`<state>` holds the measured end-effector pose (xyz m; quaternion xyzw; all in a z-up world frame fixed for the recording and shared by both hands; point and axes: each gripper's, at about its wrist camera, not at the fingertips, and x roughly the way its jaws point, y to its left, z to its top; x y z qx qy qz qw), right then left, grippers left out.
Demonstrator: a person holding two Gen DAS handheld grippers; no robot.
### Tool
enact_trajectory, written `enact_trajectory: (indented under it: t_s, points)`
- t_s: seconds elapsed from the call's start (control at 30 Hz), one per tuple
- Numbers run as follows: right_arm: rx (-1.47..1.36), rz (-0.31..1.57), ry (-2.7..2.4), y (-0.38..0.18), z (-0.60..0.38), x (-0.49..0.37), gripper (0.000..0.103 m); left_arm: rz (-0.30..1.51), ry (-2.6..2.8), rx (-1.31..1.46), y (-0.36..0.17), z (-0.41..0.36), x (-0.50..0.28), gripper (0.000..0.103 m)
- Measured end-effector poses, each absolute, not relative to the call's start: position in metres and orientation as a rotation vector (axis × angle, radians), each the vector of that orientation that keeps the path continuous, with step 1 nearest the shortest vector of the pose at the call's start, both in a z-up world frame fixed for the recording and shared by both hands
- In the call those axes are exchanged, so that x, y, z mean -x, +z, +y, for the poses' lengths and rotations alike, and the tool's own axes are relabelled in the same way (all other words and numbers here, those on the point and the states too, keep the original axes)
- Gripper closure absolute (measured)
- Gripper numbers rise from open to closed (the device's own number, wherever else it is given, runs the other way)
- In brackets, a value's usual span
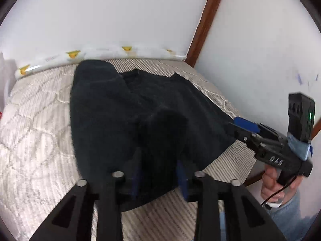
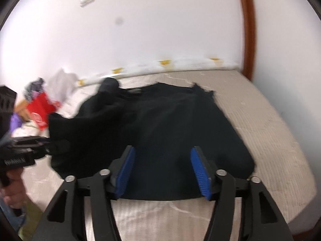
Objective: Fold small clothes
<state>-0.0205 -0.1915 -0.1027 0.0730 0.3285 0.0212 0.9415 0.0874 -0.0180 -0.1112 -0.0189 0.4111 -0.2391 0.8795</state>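
A: Start close. What are the claws doing?

B: The right gripper [image 2: 163,170] stands wide apart, nothing between the pads, hovering at the near hem of the shirt [image 2: 170,124]. The left gripper [image 1: 160,177] has dark cloth bunched between its pads [image 1: 181,177]; the jaws are not fully together, so I judge it gripping a fold at the shirt's near left edge.

A: And the shirt itself?

B: It lies on the mattress [image 2: 270,140], hem nearest, collar toward the bolster [image 2: 180,64] by the wall. So its long axis runs near to far, neck pointing away. The left side is heaped up, the right side flat.

A: How will it handle?

B: Soft, light and limp, I'd say; it will sag from any single pinch. Best taken at the hem corners or a side seam, both claws together.

A: Beyond it?

B: Left of the shirt, a blurred pile [image 2: 46,102] of other clothes.
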Motion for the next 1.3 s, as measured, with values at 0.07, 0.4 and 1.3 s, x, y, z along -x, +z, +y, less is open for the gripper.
enact_trajectory:
  t_s: [0.07, 0.4, 1.3]
  points:
    - [-0.171, 0.664, 0.110, -0.097, -0.180, 0.017, 0.033, 0.836, -0.471, 0.047, -0.111, -0.004, -0.080, 0.045]
    - [-0.265, 0.752, 0.325, -0.111, -0.118, -0.012, 0.023, 0.907, -0.372, 0.093, -0.158, 0.055, -0.057, 0.041]
    - [-0.126, 0.636, 0.135, -0.107, -0.118, -0.080, 0.088, 0.875, -0.363, 0.032, -0.183, 0.005, -0.071, 0.039]
